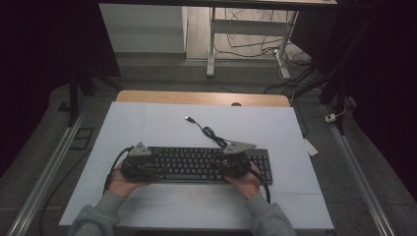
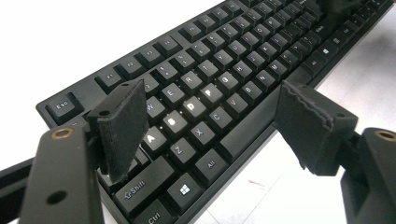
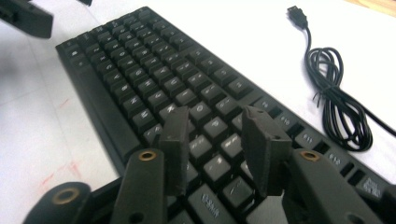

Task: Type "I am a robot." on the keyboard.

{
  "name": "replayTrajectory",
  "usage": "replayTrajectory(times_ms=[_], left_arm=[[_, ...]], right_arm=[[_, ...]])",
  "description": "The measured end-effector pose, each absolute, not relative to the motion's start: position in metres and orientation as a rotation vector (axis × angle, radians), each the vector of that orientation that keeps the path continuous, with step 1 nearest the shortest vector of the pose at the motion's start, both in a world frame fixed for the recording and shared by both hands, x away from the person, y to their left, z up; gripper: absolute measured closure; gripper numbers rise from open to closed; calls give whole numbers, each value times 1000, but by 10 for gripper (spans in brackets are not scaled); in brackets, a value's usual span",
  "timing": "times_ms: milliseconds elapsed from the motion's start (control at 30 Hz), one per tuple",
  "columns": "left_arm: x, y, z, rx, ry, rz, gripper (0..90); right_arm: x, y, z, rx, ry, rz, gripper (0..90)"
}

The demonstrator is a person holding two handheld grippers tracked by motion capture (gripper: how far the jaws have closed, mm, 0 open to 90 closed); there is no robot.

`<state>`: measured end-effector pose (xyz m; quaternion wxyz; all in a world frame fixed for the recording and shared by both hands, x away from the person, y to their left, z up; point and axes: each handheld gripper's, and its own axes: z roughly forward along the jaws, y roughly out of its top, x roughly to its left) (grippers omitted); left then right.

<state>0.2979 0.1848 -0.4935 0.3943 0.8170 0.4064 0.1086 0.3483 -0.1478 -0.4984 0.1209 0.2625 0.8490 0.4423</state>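
Keyboard, black, lies flat on the white worktop, nearer the front edge than the back, long side running parallel to that edge. Its right end reaches closer to the right edge of the worktop than its left end does to the left edge.

Hidden or hard to read: in the high view both claws sit over the keyboard's two ends and cover the keys there; the jaws themselves cannot be made out from above. Key legends are too small to read from that height. The person's forearms are cut off by the bottom of the picture.

Left claw: jaws wide apart, poised over the left end of the keyboard above the letter rows, nothing between the pads. Whether the pads touch any key I cannot tell.

Right claw: jaws partly spread, a middling gap, over the keys at the right part of the board; nothing gripped.

Cable: loose black coil just behind the keyboard's back edge, plug lying free toward the middle of the worktop.

Surface: white sheet, faint red marks near the front; a bare wooden strip shows along the back edge.

Room: dim, grey floor, desk legs and trailing wires beyond.
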Motion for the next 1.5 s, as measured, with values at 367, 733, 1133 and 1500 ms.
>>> replayTrajectory(times_ms=[367,733,1133,1500], left_arm=[[299,185,-495,2065,1043,286,271],[299,185,-494,2061,1047,302,288],[302,182,-494,2057,1043,310,329],[312,169,-492,2078,1015,316,441]], right_arm=[[336,-159,-500,733,2497,1291,568],[338,-159,-501,739,2494,1276,565],[337,-158,-502,738,2504,1272,565],[339,-159,-503,743,2495,1293,564]])
